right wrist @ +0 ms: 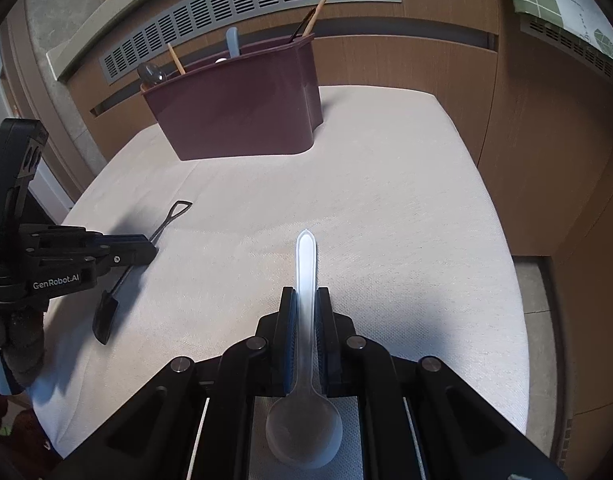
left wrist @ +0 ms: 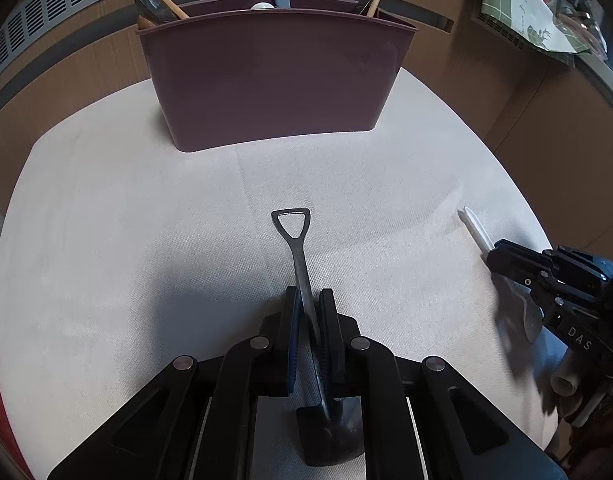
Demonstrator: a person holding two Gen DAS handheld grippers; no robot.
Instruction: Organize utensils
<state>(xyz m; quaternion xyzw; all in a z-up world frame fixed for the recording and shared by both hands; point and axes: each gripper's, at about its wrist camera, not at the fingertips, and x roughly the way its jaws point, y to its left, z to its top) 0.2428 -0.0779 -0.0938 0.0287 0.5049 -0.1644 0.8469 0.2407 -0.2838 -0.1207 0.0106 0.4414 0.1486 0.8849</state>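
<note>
Nearest to us, the left tongs (left wrist: 310, 308) clamp the handle of a dark shovel-shaped spoon (left wrist: 296, 240), its blade end toward the camera and its triangular loop pointing away, while the right tongs (right wrist: 305, 308) clamp the handle of a translucent white spoon (right wrist: 305, 264), bowl end toward the camera. Both utensils sit over the cloth-covered counter (left wrist: 126, 220). At the far edge we see the maroon utensil holder (left wrist: 274, 76), upright, already containing wooden and metal utensils.

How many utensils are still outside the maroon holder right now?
2. The shovel-shaped metal spoon is clamped in the left gripper; the translucent white spoon is clamped in the right gripper. Both are out in front of the maroon holder. The grippers may hide others.
</note>
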